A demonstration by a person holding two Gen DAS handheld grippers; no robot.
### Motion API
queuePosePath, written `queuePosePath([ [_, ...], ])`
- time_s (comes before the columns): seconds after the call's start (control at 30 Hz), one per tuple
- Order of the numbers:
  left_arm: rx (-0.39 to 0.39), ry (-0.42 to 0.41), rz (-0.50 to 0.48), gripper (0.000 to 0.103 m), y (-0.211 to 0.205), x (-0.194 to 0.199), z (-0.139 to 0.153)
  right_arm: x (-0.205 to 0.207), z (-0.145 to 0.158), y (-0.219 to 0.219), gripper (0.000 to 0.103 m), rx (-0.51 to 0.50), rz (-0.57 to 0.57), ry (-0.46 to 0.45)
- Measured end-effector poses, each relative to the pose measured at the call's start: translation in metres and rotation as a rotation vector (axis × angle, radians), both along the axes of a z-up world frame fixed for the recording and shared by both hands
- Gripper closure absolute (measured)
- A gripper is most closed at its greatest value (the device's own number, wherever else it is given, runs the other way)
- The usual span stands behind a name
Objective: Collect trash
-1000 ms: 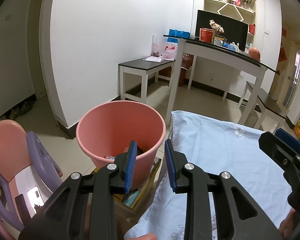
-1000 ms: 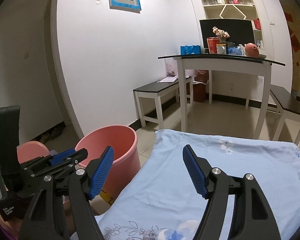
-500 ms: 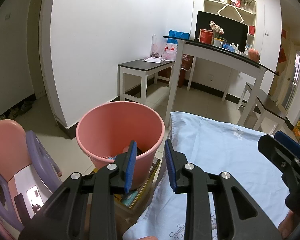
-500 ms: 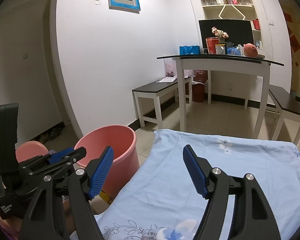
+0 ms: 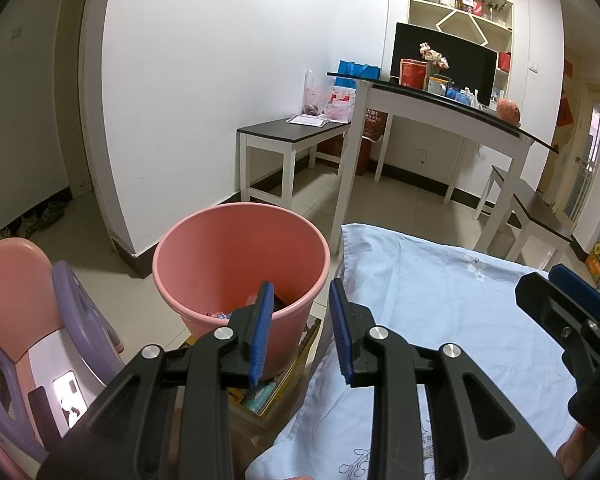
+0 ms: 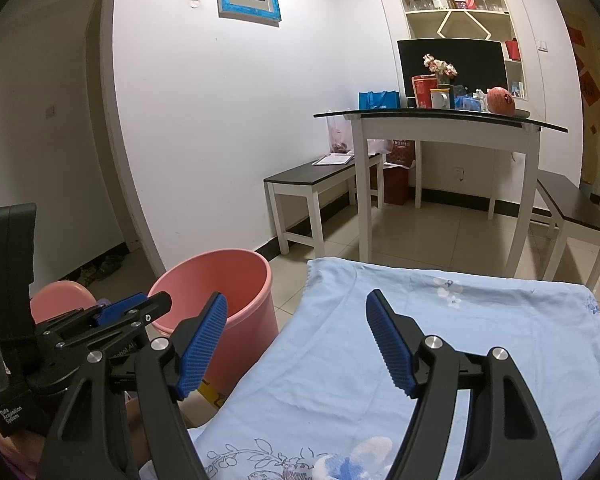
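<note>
A pink bucket point(image 5: 240, 256) stands on a box at the left edge of a table with a light blue cloth point(image 5: 440, 300). Some trash lies at its bottom point(image 5: 220, 314). My left gripper point(image 5: 300, 328) is open and empty, its fingers just in front of the bucket's near rim. My right gripper point(image 6: 296, 340) is open wide and empty above the cloth point(image 6: 440, 340), to the right of the bucket point(image 6: 224, 280). The left gripper also shows in the right wrist view point(image 6: 100, 316). No loose trash shows on the cloth.
A pink and purple child's chair point(image 5: 32, 320) stands left of the bucket. A box of books point(image 5: 284, 384) sits under the bucket. Beyond are a white bench point(image 5: 296, 136), a tall white table point(image 5: 440, 108) with clutter, and another bench point(image 5: 528, 208).
Both grippers have barely moved. The views shifted slightly. Both stay open and empty.
</note>
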State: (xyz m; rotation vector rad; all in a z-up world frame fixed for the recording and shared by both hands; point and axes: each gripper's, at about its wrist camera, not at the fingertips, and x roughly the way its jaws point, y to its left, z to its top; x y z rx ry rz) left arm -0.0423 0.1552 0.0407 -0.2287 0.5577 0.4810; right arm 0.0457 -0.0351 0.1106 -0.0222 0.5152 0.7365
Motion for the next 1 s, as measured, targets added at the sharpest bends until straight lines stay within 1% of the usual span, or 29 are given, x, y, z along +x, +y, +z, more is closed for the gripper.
queuePosePath([
  [1.0, 0.001, -0.005, 0.004, 0.074, -0.0008, 0.0000, 0.0041, -0.0004, 0.0002, -0.0004, 0.032, 0.000, -0.002, 0.000],
])
